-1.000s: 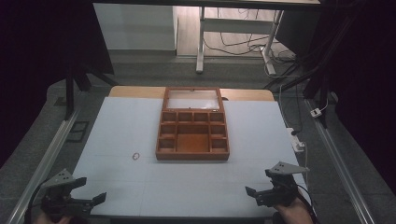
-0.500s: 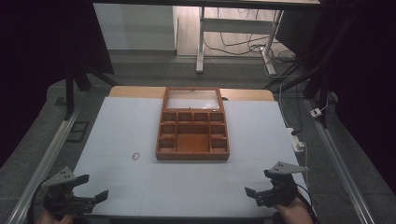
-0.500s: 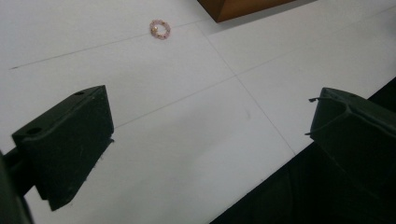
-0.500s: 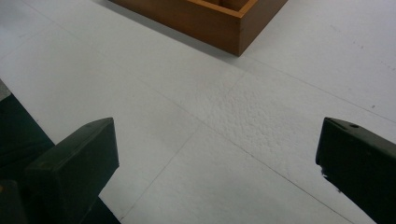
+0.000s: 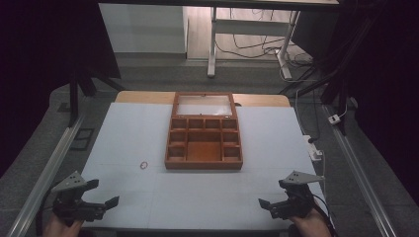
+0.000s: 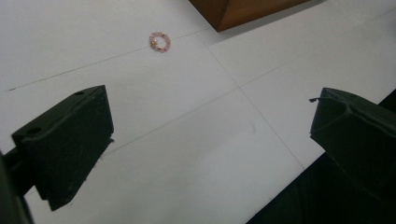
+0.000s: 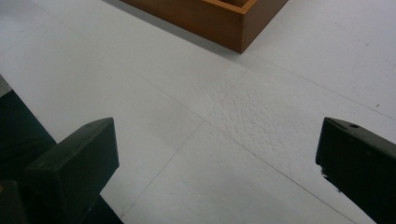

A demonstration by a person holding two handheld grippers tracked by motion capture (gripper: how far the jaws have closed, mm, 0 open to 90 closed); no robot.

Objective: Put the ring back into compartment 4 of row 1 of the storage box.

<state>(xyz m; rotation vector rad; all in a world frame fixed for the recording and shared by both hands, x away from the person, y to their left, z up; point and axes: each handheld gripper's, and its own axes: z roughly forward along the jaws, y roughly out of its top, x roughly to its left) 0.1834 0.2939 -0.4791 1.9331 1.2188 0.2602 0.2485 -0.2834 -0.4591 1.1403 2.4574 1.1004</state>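
A brown wooden box [image 5: 204, 139] with several compartments and an open glass lid stands in the middle of the white table [image 5: 148, 197]. A small pink bead ring [image 5: 144, 165] lies on the table just left of the box's near left corner, also seen as a bead ring [image 6: 159, 41] in the left gripper view. My left gripper [image 5: 99, 193] hovers at the near left table edge, open and empty. My right gripper [image 5: 272, 195] is at the near right edge, open with nothing between its jaws. A corner of the box [image 7: 219, 18] lies ahead of it.
A power strip [image 5: 314, 147] with a cable lies at the table's right edge. Metal rails [image 5: 54, 163] run along both sides of the table. A desk frame and cables [image 5: 247, 34] stand beyond the far edge.
My left gripper has shifted slightly right and forward along the near edge. The right gripper has stayed in place.
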